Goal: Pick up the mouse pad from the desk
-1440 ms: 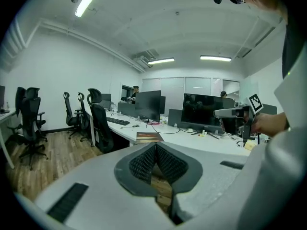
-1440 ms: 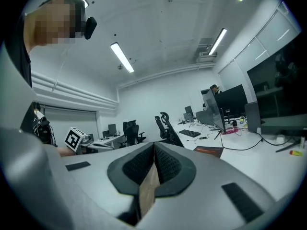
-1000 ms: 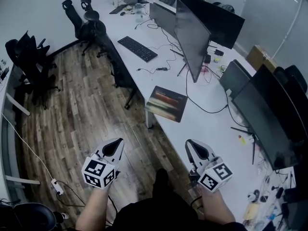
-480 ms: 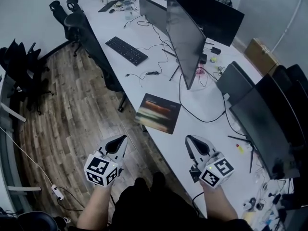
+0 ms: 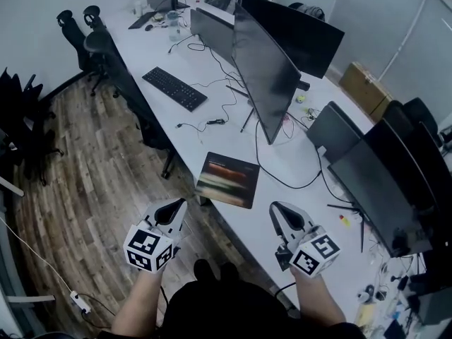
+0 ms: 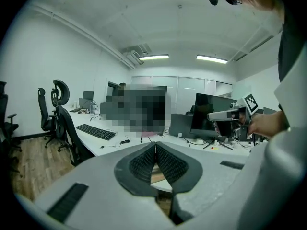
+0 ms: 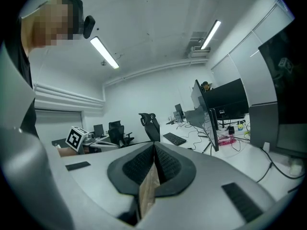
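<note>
I keep my left hand-held gripper (image 5: 173,207) and right hand-held gripper (image 5: 281,210) clenched and empty, lined up to reach the mouse pad (image 5: 227,180) ahead between them.

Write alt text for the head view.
A mouse pad lies untouched at the front edge of a white desk with monitors and a keyboard. The left gripper and right gripper, both shut, are held short of it.
</note>
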`<state>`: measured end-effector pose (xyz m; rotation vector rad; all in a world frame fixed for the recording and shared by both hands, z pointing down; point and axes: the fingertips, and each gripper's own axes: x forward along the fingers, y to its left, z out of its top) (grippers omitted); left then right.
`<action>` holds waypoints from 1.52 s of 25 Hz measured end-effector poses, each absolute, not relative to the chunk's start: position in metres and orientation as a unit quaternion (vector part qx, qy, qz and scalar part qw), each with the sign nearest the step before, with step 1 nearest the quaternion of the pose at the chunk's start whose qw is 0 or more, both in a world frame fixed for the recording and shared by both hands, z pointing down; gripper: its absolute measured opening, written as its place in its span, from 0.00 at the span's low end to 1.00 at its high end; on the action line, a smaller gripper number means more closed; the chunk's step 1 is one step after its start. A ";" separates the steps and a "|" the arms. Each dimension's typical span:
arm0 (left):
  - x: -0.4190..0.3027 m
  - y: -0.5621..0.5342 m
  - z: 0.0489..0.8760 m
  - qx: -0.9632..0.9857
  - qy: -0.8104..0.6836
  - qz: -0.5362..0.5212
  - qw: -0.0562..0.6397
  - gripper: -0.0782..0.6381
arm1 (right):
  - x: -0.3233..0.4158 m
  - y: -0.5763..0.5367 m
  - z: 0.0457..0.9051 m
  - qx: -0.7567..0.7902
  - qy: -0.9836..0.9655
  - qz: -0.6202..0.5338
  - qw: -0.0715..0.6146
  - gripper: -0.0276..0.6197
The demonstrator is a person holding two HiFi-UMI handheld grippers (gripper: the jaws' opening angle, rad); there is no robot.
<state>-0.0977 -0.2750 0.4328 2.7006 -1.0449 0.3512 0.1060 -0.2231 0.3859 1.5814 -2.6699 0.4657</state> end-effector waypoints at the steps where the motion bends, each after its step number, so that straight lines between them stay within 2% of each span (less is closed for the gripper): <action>1: -0.101 -0.277 0.432 0.923 -0.351 0.117 0.110 0.12 | 0.100 -0.224 0.383 0.507 -0.849 0.147 0.002 0.05; 7: -0.114 -0.285 0.443 0.930 -0.330 0.107 0.118 0.12 | 0.072 -0.222 0.382 0.517 -0.844 0.142 0.010 0.05; 16: -0.098 -0.292 0.462 0.937 -0.299 0.130 0.126 0.12 | 0.087 -0.221 0.404 0.539 -0.826 0.165 0.009 0.05; 33: -0.011 -0.311 0.518 0.942 -0.230 0.216 0.115 0.12 | 0.146 -0.245 0.473 0.549 -0.803 0.231 -0.013 0.05; 38: 0.022 -0.313 0.552 0.942 -0.193 0.248 0.120 0.25 | 0.166 -0.245 0.494 0.558 -0.792 0.248 -0.013 0.05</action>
